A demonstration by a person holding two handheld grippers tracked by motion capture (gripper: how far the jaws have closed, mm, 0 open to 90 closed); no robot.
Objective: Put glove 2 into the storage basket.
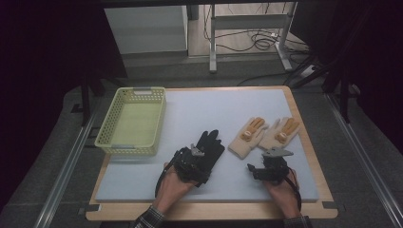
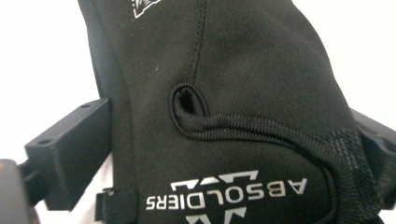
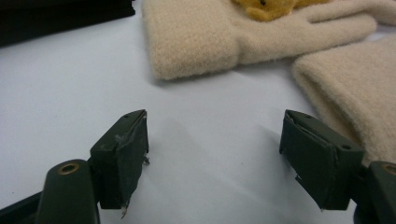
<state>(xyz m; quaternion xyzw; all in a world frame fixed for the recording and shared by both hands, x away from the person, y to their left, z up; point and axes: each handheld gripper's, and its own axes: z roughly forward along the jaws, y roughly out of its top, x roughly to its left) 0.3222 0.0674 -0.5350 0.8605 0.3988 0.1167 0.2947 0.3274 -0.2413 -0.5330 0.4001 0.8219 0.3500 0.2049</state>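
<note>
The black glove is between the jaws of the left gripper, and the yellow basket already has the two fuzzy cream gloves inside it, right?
Not quite. The black glove does sit between the left gripper jaws, but the yellow basket holds nothing. The high view shows the two cream gloves lying on the mat, just ahead of the right gripper.

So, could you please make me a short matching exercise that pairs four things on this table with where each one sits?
Things:
1. basket
2. black glove
3. cream gloves
4. right gripper

Places:
a. between the left gripper's jaws
b. near edge of the mat, jaws open on nothing
c. left edge of the mat
d. right half of the mat, side by side

Pairs: 1-c, 2-a, 3-d, 4-b
</note>
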